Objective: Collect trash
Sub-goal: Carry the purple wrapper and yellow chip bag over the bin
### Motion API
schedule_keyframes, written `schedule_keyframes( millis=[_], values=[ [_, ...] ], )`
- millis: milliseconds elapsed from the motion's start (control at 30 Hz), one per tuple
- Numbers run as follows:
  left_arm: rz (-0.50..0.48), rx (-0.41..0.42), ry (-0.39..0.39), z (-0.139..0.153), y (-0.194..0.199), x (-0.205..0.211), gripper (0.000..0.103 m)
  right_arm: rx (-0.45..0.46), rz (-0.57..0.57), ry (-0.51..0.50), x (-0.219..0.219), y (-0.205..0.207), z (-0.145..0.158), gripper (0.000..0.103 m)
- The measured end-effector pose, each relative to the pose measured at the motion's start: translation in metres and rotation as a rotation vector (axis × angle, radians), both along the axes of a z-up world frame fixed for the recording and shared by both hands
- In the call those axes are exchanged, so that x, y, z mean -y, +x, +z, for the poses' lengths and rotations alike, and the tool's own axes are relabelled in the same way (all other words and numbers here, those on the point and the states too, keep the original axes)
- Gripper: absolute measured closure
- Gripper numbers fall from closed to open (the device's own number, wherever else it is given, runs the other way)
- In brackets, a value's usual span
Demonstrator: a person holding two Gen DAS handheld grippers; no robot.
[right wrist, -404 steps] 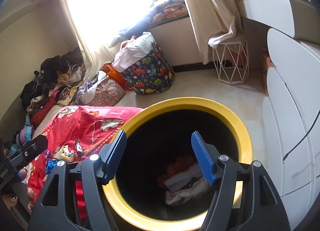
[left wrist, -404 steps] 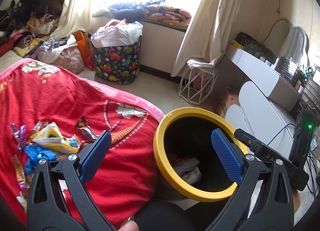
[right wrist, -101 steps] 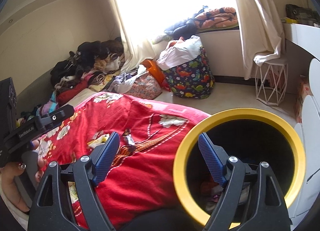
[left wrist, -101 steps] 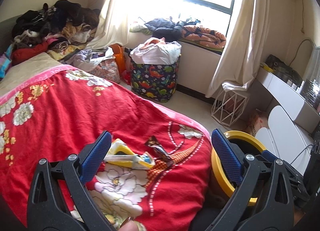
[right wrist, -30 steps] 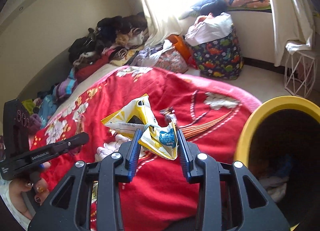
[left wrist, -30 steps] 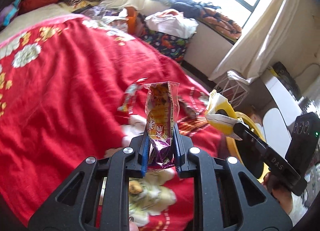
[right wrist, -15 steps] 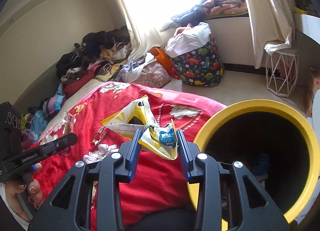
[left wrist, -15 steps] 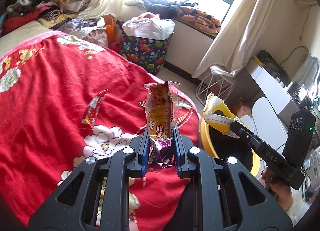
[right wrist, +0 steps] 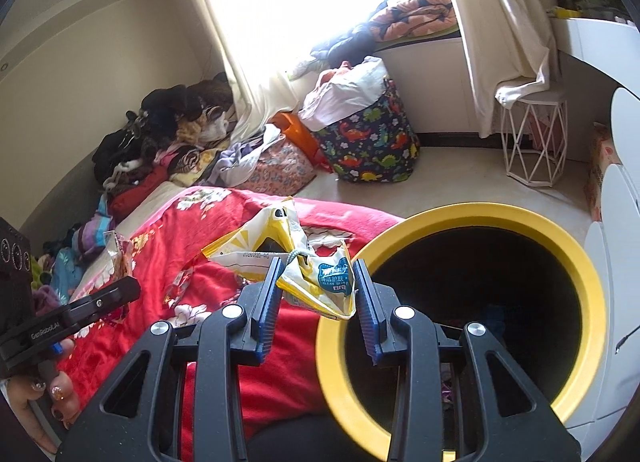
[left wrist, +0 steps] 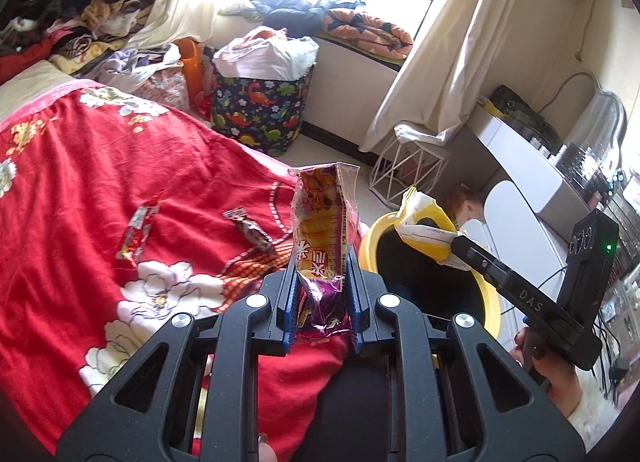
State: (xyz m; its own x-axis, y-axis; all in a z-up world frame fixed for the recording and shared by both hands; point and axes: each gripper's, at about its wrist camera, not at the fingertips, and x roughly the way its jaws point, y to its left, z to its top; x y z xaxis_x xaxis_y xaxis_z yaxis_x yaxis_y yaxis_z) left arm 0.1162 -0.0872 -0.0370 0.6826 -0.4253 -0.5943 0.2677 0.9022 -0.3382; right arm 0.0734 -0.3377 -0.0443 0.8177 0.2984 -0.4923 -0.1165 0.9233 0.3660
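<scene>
With the left gripper [left wrist: 322, 294] clenched on the purple snack wrapper [left wrist: 324, 230] and the right gripper [right wrist: 318, 304] grasping the yellow packet [right wrist: 296, 258], I'd carry both past the yellow bin rim [right wrist: 472, 214] just beyond the fingertips before releasing.

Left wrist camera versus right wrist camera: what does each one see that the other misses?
Only the left wrist view shows two small wrappers, a red-and-white one and a dark one, lying on the red floral blanket.

Only the right wrist view looks deep into the yellow-rimmed black bin.

Both show the purple-and-yellow snack bag pinched in the left fingers, the crumpled yellow-and-white packet in the right fingers, and the dinosaur-print basket.
</scene>
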Motion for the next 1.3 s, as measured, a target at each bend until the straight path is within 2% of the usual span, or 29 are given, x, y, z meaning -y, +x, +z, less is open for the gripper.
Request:
schedule_keyframes(
  millis=[633, 1033, 1300],
  values=[
    [-0.114, 0.004, 0.017, -0.002, -0.004, 0.054, 0.089, 0.01, -0.13, 0.005, 0.038, -0.011, -0.003, 0.069],
    [-0.184, -0.021, 0.023, -0.015, 0.006, 0.095, 0.089, -0.03, -0.279, 0.015, 0.079, -0.016, -0.019, 0.07],
    [-0.223, -0.033, 0.03, -0.022, 0.008, 0.117, 0.089, -0.055, -0.339, 0.022, 0.1, -0.018, -0.03, 0.069]
  ],
)
